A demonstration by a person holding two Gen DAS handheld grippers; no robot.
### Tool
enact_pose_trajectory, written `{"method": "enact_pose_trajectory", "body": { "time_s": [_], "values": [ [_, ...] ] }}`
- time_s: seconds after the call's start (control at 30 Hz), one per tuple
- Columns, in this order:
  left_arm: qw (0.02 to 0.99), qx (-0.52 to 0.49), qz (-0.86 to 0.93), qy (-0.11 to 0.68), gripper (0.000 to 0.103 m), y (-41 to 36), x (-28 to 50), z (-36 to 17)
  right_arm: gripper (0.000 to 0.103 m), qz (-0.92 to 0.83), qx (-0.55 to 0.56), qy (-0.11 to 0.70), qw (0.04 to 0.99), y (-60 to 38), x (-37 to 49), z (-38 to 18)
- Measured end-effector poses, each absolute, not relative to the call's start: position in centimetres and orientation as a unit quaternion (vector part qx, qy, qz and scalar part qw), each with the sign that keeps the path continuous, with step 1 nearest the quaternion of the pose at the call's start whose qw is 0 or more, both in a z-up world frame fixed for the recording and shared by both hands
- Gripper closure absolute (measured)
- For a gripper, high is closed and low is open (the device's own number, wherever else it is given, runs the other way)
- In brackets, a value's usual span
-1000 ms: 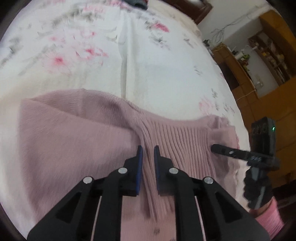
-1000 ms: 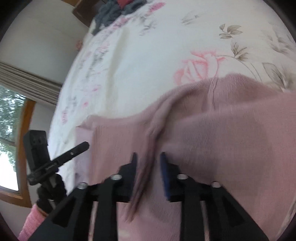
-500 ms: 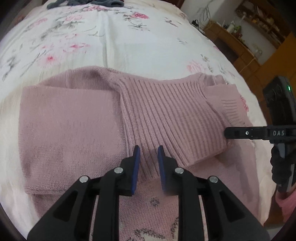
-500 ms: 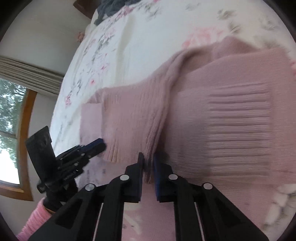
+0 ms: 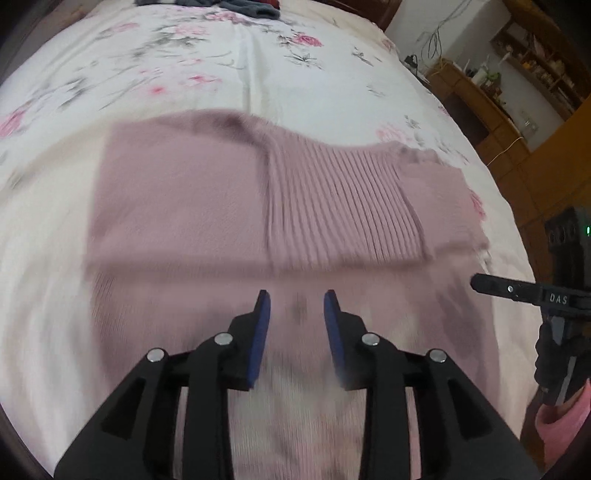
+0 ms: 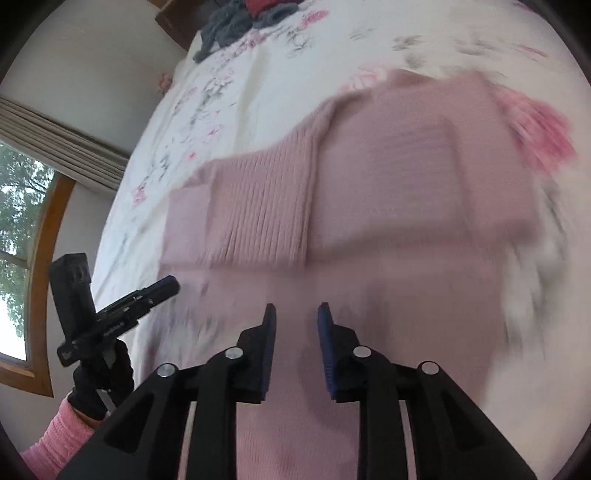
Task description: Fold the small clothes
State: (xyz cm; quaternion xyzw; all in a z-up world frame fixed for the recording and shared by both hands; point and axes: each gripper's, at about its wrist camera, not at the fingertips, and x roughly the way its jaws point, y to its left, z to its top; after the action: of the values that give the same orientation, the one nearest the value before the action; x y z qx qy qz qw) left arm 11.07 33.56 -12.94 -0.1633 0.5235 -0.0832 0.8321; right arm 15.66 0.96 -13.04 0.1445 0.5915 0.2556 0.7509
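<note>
Sweater (image 5: pixel 229 206) folded, prob. flat; bedsheet (image 5: pixel 258 74) under.

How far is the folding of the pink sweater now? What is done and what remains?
Done: the pink sweater lies on the floral bedsheet, and its ribbed hem is folded up across the body. In hand: nothing; the left gripper and the right gripper are both open above the fabric. Left: probably another fold to make it compact. The dark clothes at the far edge wait unfolded.

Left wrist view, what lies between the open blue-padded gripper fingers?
Only the pink knit sweater shows through the left gripper's gap, blurred; nothing is gripped in the left wrist view.
</note>
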Motion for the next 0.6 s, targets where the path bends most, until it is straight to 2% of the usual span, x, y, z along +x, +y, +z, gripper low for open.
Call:
{"method": "enact_pose_trajectory", "body": {
  "time_s": [0.07, 0.13, 0.3, 0.47, 0.53, 0.6],
  "values": [
    [0.834, -0.158, -0.066, 0.525, 0.062, 33.6, 6.5, -11.9, 0.078, 0.242, 0.124, 0.592, 0.759, -0.2, 11.7, -12.7],
    [0.833, -0.151, -0.052, 0.53, 0.061, 33.7, 1.8, -11.2, 0.069, 0.214, 0.101, 0.595, 0.768, -1.8, 6.9, -12.4],
    [0.83, -0.142, -0.009, 0.539, 0.053, 35.0, -8.4, -9.3, 0.067, 0.198, 0.131, 0.604, 0.761, -5.2, -2.0, -11.2],
    [0.832, -0.156, 0.029, 0.531, 0.047, 36.6, -14.0, -8.0, 0.059, 0.177, 0.122, 0.6, 0.771, -6.4, -6.2, -9.5],
    [0.83, -0.164, 0.027, 0.533, 0.046, 36.8, -15.3, -7.7, 0.05, 0.175, 0.118, 0.594, 0.777, -6.2, -7.7, -8.8],
    [0.83, -0.16, 0.026, 0.533, 0.041, 36.8, -16.4, -7.5, 0.048, 0.177, 0.111, 0.59, 0.78, -5.9, -8.7, -8.6]
  ]
}}
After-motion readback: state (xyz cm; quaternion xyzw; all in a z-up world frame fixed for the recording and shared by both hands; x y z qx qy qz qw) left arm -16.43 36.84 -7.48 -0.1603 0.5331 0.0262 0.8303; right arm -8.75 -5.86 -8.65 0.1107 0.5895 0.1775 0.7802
